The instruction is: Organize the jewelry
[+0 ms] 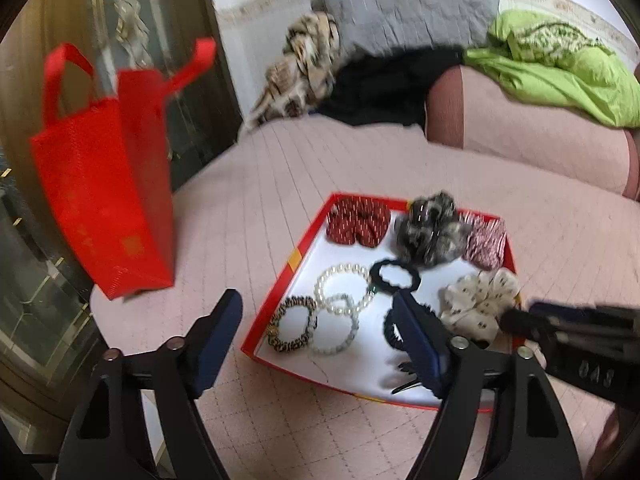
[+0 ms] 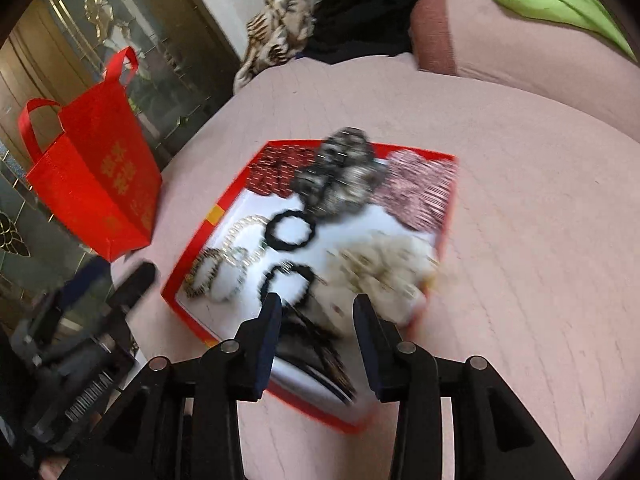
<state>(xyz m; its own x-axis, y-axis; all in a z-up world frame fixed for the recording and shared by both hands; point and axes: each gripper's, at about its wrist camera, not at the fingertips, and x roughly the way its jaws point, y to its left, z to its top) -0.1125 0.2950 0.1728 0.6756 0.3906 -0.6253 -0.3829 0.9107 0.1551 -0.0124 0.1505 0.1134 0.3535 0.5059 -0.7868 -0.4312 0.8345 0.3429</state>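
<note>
Hovering over red tray point(image 1: 288, 276) on pink bed; left gripper point(image 1: 316, 312) spread wide, empty; right gripper point(image 2: 316, 306) part-spread, empty, above tray's near edge. Scrunchies far row, pearl bracelets point(image 1: 340, 292) left. Judgement: approach one item, avoid dragging neighbours

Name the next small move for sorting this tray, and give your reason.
Probably draw both grippers back: the left gripper and right gripper stand open and empty above the red tray, where the scrunchies and bracelets already lie.
</note>
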